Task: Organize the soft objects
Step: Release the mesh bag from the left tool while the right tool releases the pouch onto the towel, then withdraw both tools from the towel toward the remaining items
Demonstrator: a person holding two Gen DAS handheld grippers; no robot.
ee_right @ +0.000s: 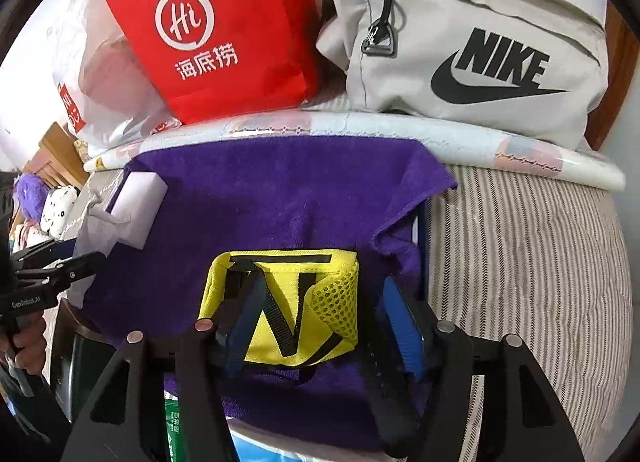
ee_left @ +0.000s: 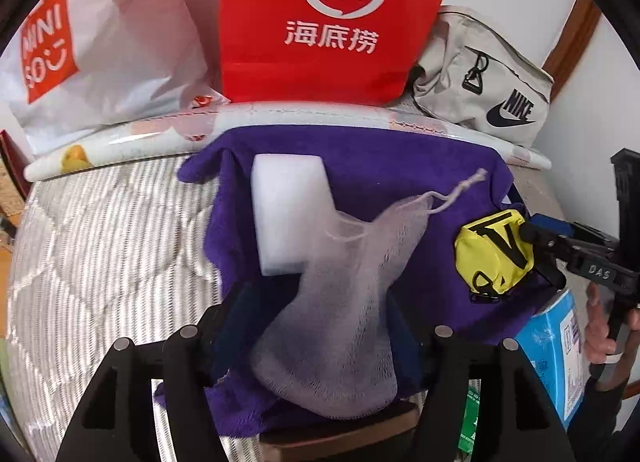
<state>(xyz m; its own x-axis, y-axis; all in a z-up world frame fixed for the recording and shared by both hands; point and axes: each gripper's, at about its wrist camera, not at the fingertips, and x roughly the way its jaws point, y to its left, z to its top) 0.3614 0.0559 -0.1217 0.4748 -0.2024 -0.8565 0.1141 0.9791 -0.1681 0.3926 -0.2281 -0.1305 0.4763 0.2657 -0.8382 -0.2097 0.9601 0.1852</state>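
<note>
A purple towel (ee_left: 380,166) is draped over a box on the bed. A white sponge block (ee_left: 290,214) lies on it. My left gripper (ee_left: 320,342) is shut on a white mesh drawstring pouch (ee_left: 344,302) that hangs over the towel, partly across the sponge. My right gripper (ee_right: 316,326) is shut on a small yellow pouch with black straps (ee_right: 288,302) just above the towel (ee_right: 280,190). It also shows in the left wrist view (ee_left: 496,258), right of the mesh pouch. The sponge (ee_right: 140,202) and the left gripper's fingers (ee_right: 80,266) show at left in the right wrist view.
A red bag (ee_left: 332,18), a white Miniso bag (ee_left: 100,50) and a beige Nike bag (ee_left: 488,78) stand behind a white roll (ee_left: 160,138). A blue box (ee_left: 556,350) sits right of the towel. Striped bedding (ee_right: 528,262) lies around.
</note>
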